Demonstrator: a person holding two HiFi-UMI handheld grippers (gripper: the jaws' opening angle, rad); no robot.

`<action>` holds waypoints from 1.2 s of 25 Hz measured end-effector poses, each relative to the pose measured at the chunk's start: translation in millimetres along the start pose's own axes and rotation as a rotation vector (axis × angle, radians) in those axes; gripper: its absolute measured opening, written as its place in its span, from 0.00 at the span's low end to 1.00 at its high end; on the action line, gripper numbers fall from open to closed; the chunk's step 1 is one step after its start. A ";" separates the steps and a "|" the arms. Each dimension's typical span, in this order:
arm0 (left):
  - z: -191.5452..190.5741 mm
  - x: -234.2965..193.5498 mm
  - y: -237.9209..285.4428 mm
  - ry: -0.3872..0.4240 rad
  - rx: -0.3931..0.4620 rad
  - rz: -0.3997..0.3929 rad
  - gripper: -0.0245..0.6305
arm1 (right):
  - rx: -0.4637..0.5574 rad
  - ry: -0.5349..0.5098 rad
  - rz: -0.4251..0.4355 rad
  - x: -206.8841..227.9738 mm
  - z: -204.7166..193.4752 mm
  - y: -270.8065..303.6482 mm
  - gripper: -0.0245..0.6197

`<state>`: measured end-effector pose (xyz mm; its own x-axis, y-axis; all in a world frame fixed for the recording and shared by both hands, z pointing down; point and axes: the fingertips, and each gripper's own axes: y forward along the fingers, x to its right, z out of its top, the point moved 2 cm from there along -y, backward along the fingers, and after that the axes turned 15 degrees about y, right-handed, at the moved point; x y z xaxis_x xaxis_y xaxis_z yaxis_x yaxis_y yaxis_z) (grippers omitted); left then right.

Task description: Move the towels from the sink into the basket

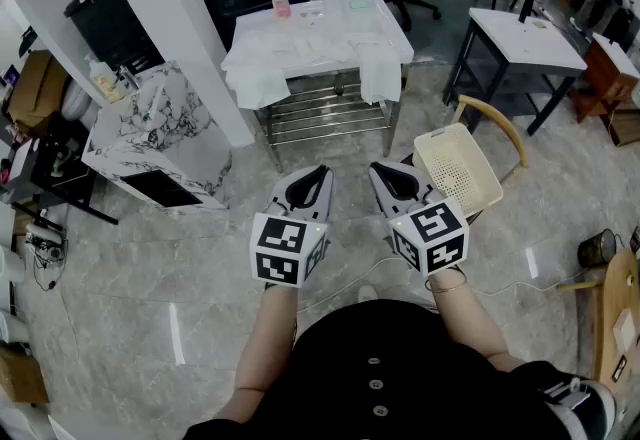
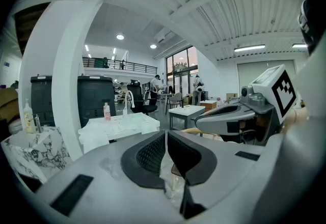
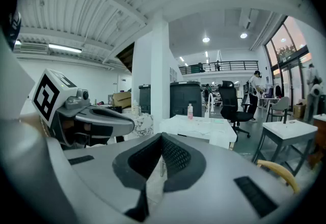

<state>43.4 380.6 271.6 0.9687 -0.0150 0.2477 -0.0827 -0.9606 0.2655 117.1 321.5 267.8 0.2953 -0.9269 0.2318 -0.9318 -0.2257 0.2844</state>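
Two empty claws, the left claw (image 1: 318,172) and right claw (image 1: 379,169), sit closed side by side, seemingly readied before approaching the table (image 1: 318,28).

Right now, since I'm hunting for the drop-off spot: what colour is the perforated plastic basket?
Cream. The perforated plastic basket shows best in the head view.

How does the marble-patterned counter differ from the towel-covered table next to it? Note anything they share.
The marble-patterned counter has solid grey-veined sides reaching the floor. The table stands on thin metal legs with a slatted shelf beneath. White towels drape over the table's top and front edge, while none lie on the counter. Both are mostly white and stand ahead of the person.
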 end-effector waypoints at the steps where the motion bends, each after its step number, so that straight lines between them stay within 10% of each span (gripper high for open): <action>1: -1.4 0.4 3.5 -0.008 -0.003 -0.007 0.07 | 0.004 -0.004 -0.003 1.9 2.4 2.3 0.04; 23: -20.1 2.9 46.6 -0.064 -0.043 -0.041 0.07 | 0.005 0.038 0.024 38.0 0.2 23.0 0.04; 30: -18.8 1.8 69.2 -0.077 -0.043 -0.015 0.26 | -0.006 0.067 0.010 75.9 -0.3 26.9 0.30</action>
<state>35.0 319.3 308.0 0.9849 -0.0230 0.1717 -0.0760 -0.9481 0.3087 114.6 245.2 293.3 0.2992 -0.9071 0.2961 -0.9336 -0.2142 0.2872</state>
